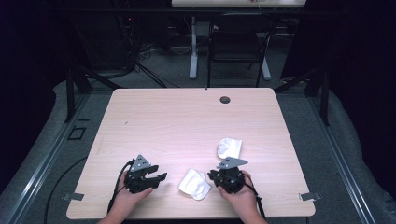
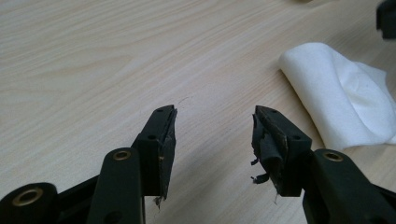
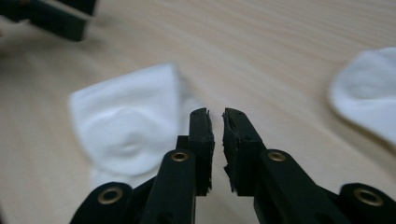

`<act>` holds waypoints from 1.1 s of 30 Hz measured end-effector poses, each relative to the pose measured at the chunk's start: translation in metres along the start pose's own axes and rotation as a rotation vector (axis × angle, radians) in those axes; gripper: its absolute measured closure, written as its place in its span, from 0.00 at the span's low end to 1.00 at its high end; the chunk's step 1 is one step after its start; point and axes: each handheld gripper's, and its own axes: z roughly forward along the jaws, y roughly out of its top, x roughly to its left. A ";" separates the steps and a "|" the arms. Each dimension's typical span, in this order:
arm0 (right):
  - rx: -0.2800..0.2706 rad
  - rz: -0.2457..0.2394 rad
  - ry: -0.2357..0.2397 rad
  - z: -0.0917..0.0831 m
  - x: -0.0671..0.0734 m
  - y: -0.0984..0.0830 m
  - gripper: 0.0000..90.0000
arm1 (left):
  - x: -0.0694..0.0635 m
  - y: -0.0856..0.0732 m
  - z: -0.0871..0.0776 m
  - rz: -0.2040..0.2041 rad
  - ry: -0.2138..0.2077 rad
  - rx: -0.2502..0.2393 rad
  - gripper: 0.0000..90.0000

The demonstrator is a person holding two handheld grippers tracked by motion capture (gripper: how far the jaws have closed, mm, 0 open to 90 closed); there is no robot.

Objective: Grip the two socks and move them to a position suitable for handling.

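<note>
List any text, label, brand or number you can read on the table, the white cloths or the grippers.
None can be read.
The table is plain wood grain with no print.
The near white cloth and the far white cloth carry no label or print.
The left gripper and the right gripper show bare black jaws and brass rivets, no markings.

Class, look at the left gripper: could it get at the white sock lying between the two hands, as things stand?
Probably yes: the left gripper has its jaws apart, and bare table lies between it and the sock.

Left gripper (image 1: 156, 178) fingers spread; right gripper (image 1: 211, 176) nearly closed.
</note>
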 end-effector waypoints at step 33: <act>0.018 0.190 -0.249 0.037 -0.090 0.014 1.00 | 0.006 -0.001 0.001 -0.010 0.005 0.004 0.55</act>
